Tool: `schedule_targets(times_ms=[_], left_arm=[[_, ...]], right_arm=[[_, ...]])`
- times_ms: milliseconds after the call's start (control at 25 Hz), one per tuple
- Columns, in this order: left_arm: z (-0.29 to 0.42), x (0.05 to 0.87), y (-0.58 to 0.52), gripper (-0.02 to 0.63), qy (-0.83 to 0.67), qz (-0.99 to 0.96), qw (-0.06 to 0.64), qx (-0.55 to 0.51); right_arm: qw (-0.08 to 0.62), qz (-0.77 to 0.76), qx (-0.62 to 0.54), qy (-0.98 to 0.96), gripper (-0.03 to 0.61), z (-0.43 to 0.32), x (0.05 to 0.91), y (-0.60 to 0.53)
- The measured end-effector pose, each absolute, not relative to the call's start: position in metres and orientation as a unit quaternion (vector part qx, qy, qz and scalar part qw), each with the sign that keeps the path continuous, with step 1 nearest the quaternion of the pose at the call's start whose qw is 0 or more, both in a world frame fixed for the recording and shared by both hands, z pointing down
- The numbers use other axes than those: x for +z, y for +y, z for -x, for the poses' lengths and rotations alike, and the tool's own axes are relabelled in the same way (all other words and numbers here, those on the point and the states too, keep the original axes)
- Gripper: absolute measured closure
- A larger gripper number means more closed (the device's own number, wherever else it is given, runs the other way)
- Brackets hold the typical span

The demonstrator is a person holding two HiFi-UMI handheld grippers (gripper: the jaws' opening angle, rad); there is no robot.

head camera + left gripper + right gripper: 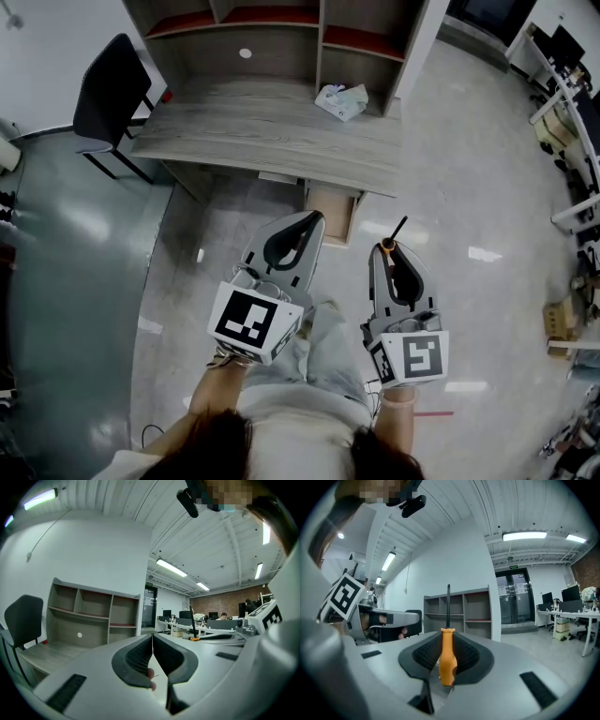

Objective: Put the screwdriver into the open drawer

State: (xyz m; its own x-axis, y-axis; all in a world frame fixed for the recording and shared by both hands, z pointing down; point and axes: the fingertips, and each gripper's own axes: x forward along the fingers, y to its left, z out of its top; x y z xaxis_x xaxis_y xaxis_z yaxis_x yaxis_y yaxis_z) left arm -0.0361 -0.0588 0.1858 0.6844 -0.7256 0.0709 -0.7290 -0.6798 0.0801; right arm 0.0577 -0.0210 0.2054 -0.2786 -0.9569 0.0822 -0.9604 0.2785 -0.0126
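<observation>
Right gripper (392, 258) clamped the screwdriver (447, 658) by its handle; left gripper (152, 644) had jaws pressed together, holding nothing. Protruding shaft could've caught the drawer (328, 240) edge and twisted loose.

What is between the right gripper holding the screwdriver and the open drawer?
Only bare floor separates the right gripper, shut on the screwdriver, from the open drawer, in the head view.

A grey wooden desk (262, 136) carries a shelf (281, 52) along its back and a crumpled white packet (341, 100) near its right end. A black chair (111, 94) stands at the desk's left end. A cardboard box (561, 323) sits on the glossy floor (469, 187), well off to the right.
</observation>
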Motion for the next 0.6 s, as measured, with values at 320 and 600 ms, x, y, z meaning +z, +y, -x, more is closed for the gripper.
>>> schedule_targets(times_ms=[320, 600], left_arm=[[0.025, 0.219, -0.101, 0.595, -0.437, -0.897, 0.068, 0.030], [0.011, 0.239, -0.144, 0.595, -0.464, -0.882, 0.073, 0.031]], right_arm=[[0.038, -0.574, 0.054, -0.816, 0.494, -0.077, 0.248, -0.063], [0.065, -0.535, 0.068, -0.839, 0.494, -0.089, 0.282, -0.106]])
